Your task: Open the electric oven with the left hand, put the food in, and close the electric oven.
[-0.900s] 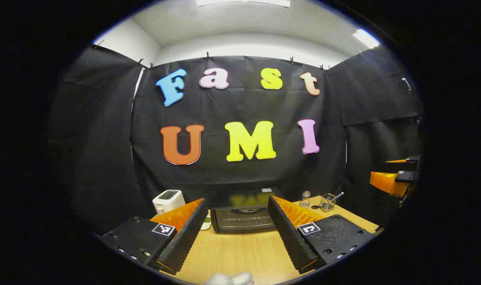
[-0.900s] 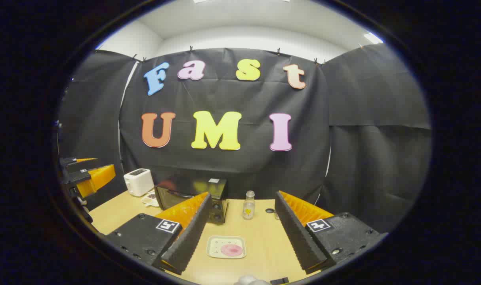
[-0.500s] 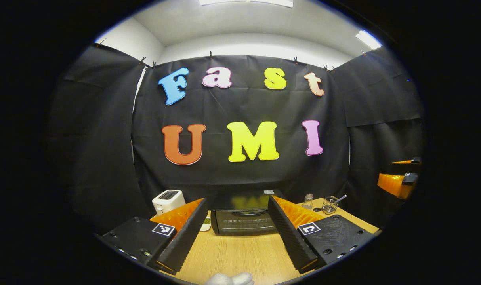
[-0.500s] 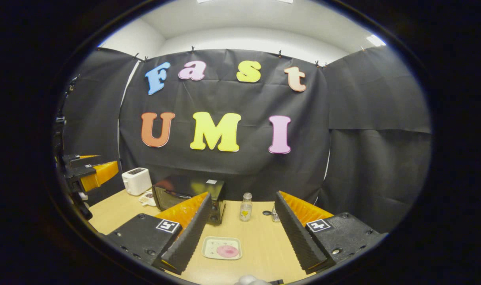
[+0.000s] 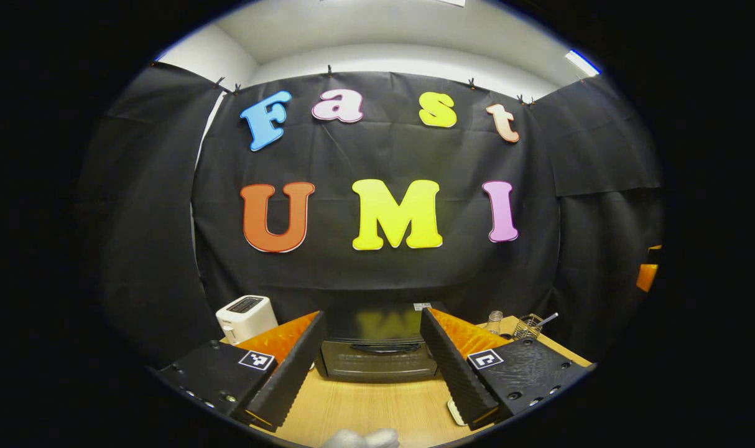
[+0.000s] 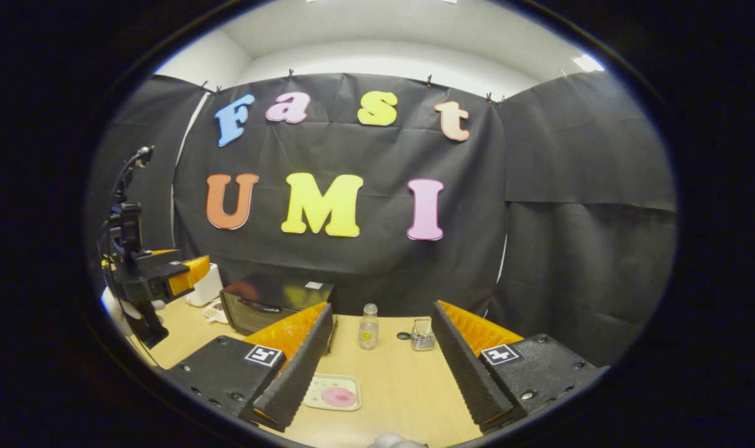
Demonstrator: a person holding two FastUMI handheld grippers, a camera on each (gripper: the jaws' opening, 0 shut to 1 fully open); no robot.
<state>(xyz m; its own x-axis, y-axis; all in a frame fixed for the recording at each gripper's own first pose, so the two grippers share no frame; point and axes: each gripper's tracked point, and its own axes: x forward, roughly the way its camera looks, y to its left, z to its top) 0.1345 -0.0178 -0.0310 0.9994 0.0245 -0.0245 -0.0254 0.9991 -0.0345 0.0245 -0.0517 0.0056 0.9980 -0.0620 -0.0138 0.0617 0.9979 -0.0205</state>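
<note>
- While both claws hang above the wooden table (image 5: 377,407), the left gripper (image 5: 373,364) points straight at the oven (image 5: 377,361), fingers spread wide with nothing between them.
- Oven: black, door shut, handle across the top of the door; it stands at the back of the table against the black cloth wall (image 5: 377,274). In the left gripper view it sits framed between the two fingers, apart from both.
- White toaster (image 5: 245,317) stands left of the oven, near the back edge.
- Right of the oven in the left gripper view: a small glass bottle (image 5: 494,322) and a wire basket (image 5: 529,326) with a utensil sticking out.
- Right gripper (image 6: 377,361) is likewise wide open and empty, held over the table's near part.
- Food: a pink round piece on a small pale tray (image 6: 331,392), lying flat on the table in front of the right gripper, just beside its left finger in the right gripper view. Well apart from the oven.
- Right gripper view shows the oven at an angle, rear left; bottle, a small dark lid (image 6: 403,336) and basket stand to its right.
- Left gripper also appears at the left edge of the right gripper view, raised above the table near the toaster.
- Room: black cloth hung by clips on three sides, white wall and ceiling above, ceiling lights (image 5: 579,62) on.
- Table surface: light wood grain, matte.
</note>
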